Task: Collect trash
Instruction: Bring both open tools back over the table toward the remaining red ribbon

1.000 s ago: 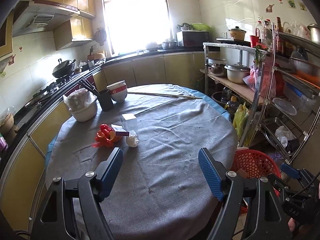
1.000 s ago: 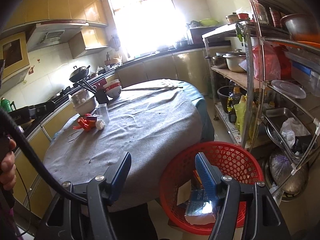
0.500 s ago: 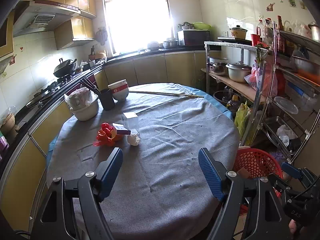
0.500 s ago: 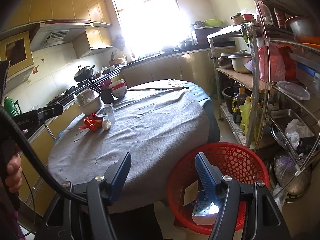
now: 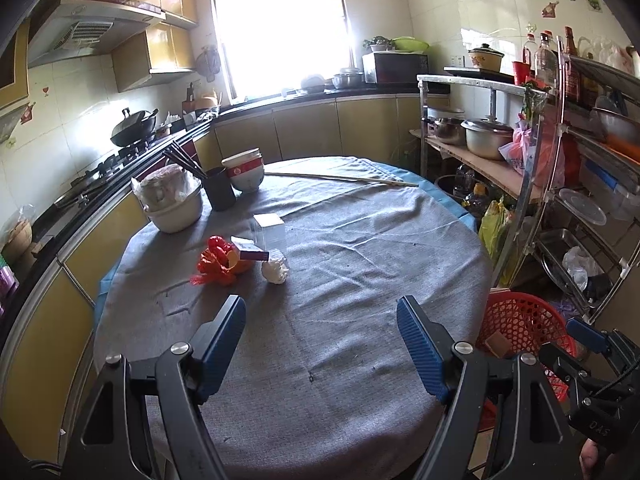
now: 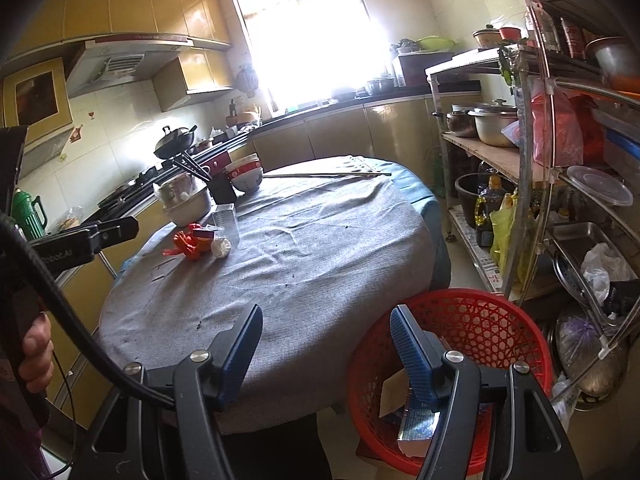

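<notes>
while both tongs, left (image 5: pixel 321 322) and right (image 6: pixel 326 330), gape empty, "das" (image 5: pixel 597 427) marks the right one's housing.

Red lattice basket (image 6: pixel 472 320); grey tablecloth (image 5: pixel 320 320); blue ribbed tool pads (image 5: pixel 418 344).

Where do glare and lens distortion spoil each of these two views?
Left wrist view: the window is blown out white, and the rack bows at the right edge. Right wrist view: the window flares over the counter behind the table; the corners go black.
</notes>
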A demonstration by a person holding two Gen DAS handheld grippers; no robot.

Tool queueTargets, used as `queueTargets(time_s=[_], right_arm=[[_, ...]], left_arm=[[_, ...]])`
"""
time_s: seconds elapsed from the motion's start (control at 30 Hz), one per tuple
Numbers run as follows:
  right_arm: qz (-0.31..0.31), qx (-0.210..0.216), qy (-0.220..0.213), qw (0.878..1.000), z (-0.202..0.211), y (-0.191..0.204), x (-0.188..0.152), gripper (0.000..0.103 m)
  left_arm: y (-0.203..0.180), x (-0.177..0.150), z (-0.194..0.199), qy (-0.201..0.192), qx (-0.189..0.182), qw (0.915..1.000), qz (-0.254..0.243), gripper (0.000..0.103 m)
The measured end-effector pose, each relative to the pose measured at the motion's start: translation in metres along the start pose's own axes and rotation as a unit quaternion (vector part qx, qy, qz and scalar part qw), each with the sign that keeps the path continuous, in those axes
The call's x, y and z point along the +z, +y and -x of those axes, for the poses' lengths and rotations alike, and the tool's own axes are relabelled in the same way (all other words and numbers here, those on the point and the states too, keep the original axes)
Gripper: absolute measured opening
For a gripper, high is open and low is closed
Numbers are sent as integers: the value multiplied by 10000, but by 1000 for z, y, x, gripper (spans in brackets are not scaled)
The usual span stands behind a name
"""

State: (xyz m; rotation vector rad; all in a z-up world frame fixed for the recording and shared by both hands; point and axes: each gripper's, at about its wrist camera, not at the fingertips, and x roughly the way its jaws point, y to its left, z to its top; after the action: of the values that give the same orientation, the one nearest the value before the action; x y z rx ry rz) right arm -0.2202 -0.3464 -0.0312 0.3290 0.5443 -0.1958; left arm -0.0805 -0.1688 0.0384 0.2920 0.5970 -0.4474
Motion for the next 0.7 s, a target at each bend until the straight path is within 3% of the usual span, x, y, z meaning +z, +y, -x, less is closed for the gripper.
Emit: queueTargets(time_s=[0.4, 0.7], right_arm=[[27, 166, 232, 9996, -33, 14, 9, 70], [85, 465, 503, 9976, -76, 39, 30, 70]], left_arm=[[51, -10, -44, 458, 214, 9969, 602, 78], [115, -24, -76, 719, 599, 9883, 1205, 78]])
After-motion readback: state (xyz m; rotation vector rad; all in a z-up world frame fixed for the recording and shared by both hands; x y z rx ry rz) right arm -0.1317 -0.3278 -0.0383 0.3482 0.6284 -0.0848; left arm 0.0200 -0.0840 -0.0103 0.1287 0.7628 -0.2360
